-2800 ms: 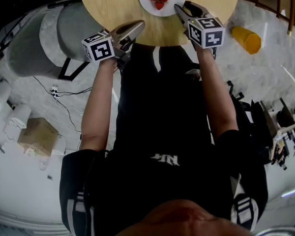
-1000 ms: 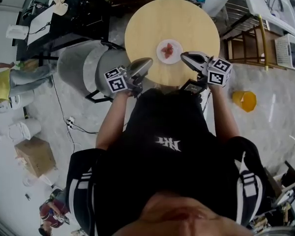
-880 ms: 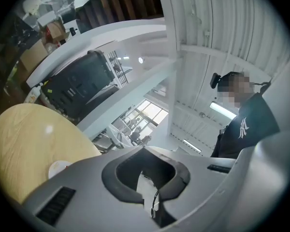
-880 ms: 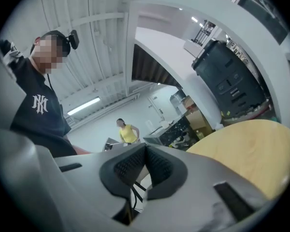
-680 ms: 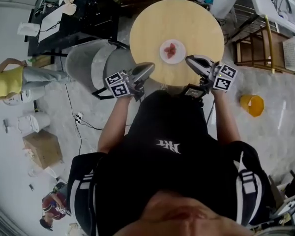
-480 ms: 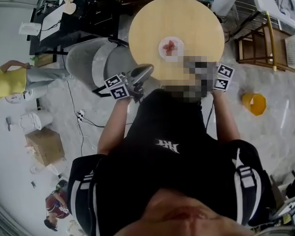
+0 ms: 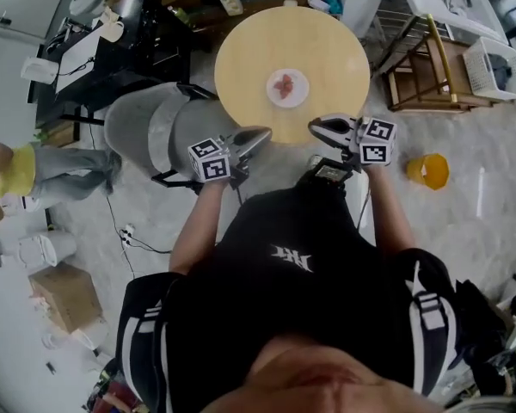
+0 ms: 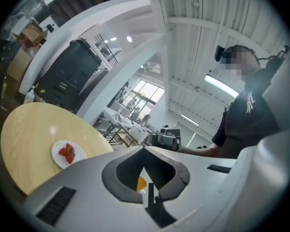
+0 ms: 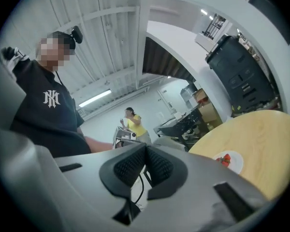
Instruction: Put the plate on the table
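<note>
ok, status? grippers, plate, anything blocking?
Left hand-held gripper shut, empty; right hand-held gripper shut, empty. Plate of strawberries sits on table, clear of both. Nothing in the way.

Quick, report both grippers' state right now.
Left gripper: closed, holding nothing.
Right gripper: closed, holding nothing.
</note>
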`<state>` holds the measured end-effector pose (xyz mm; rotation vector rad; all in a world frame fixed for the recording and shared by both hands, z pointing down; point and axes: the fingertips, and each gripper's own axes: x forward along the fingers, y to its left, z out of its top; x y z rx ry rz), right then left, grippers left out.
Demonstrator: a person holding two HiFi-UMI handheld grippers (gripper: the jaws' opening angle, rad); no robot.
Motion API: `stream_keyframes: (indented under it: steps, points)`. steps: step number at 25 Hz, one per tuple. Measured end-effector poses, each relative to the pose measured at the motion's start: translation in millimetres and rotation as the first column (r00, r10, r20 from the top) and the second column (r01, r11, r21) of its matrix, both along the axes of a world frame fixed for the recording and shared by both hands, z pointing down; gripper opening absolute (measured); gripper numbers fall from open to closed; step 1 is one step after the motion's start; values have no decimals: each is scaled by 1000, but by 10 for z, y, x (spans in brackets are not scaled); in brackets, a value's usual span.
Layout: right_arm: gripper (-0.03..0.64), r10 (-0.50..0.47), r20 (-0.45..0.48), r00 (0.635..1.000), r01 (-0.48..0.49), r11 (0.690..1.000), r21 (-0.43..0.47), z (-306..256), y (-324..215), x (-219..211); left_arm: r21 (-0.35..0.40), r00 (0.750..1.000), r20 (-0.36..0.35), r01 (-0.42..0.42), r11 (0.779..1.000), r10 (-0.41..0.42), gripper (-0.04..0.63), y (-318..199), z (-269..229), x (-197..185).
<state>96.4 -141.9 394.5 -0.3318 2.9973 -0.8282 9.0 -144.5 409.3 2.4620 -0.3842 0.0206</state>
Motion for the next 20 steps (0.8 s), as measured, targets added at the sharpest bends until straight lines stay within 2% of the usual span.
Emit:
stream_keyframes:
  steps: [3, 6, 10, 13, 16, 20]
  points:
    - [2, 126, -21, 992, -126, 991, -36, 22, 197, -23, 22, 999, 18, -45, 999, 44, 0, 339, 11, -99]
    - [2, 228, -15, 974, -228, 971, -75, 44, 425, -73, 29, 999, -3, -46, 998, 47, 0, 638, -21, -354]
    - [2, 225, 0, 974, -225, 973, -45, -58, 872, -245, -14, 999, -49, -19, 1000, 19, 0, 944, 75, -727]
    - [2, 258, 15, 966, -258, 965, -38, -107, 1030, -298, -37, 998, -66, -3, 999, 1, 0, 1079, 154, -908]
    - [2, 311, -20, 950, -311, 950, -17, -100, 1074, -300, -41, 997, -70, -18, 999, 15, 0, 1152, 147, -929]
    - [2, 322, -20, 946, -322, 947, 12, -125, 1117, -317, -12, 997, -77, -33, 999, 32, 0, 1152, 68, -902]
